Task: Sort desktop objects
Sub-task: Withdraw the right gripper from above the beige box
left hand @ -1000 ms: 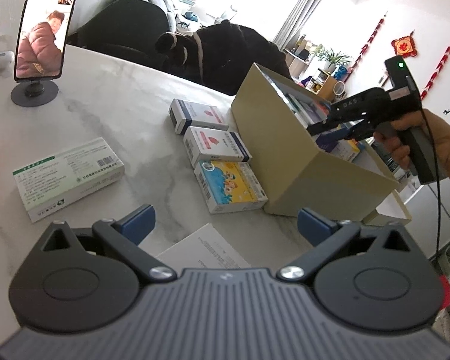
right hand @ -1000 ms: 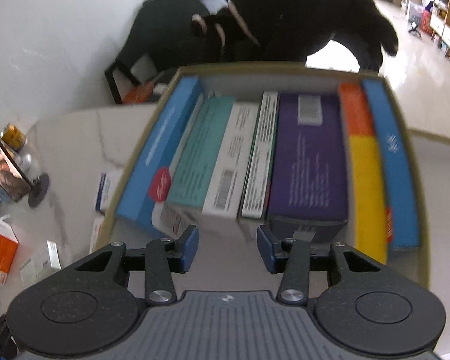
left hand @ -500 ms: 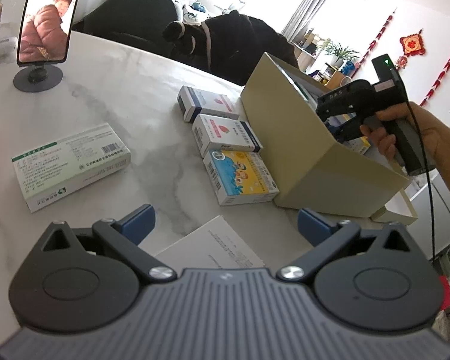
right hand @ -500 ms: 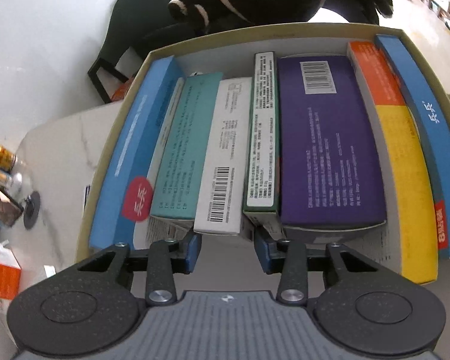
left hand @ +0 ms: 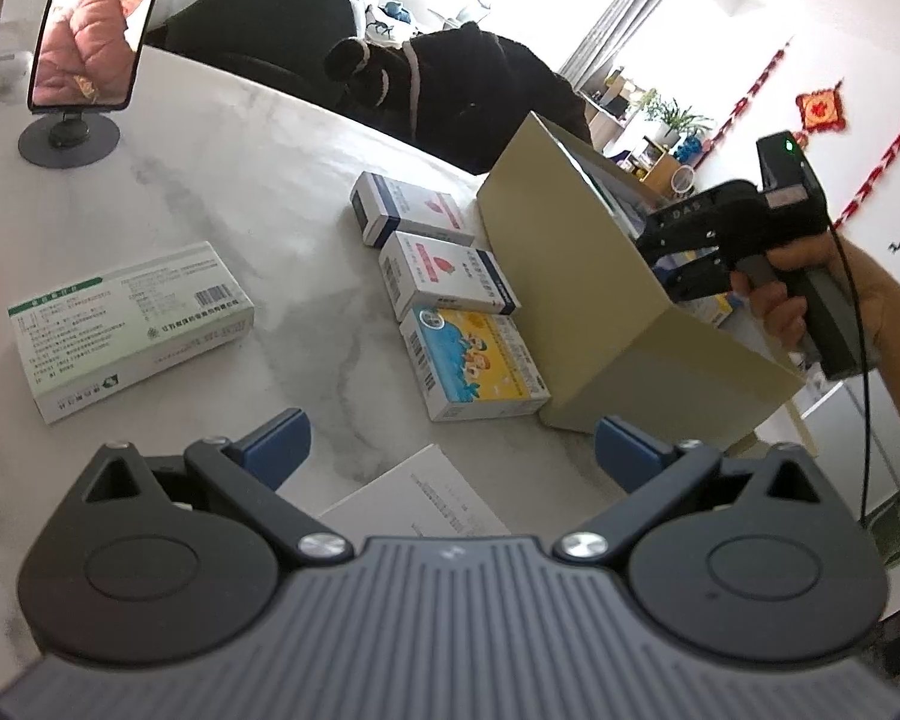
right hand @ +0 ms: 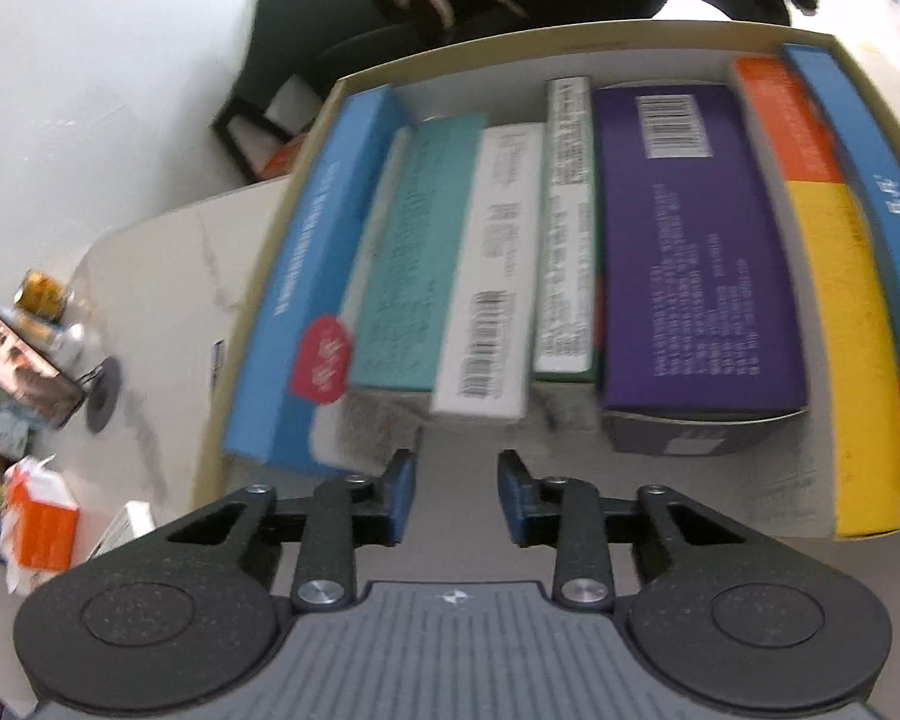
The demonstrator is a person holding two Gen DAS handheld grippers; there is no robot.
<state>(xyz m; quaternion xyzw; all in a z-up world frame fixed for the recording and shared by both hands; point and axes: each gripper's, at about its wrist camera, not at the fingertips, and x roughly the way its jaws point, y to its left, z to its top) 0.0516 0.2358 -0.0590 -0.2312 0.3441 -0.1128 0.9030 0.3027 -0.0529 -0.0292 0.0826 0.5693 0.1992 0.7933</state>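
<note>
**Right tool narrowing inside the storage box, nothing between its jaws**

I have the right gripper (right hand: pixel 456 495) tipped down into the open beige box (left hand: pixel 576 300), just short of the row of cartons filed on edge. Its jaws are closing and already narrow, with only the bare box floor between them; no carton is gripped. The white barcode carton (right hand: pixel 495 276) and the thin green-edged carton (right hand: pixel 564 222) stand nearest ahead, the purple carton (right hand: pixel 690 264) to their right. I judge the narrow setting suits slipping between tightly packed spines or nudging one straight.

My left gripper (left hand: pixel 450 450) hovers wide and empty above the marble table (left hand: pixel 210 180), over a white leaflet (left hand: pixel 414 498). Waiting outside the box are the green-and-white carton (left hand: pixel 132 324), the cartoon-print carton (left hand: pixel 474 360) and two red-heart cartons (left hand: pixel 444 276), lined against the box wall, within easy reach for filing.
</note>
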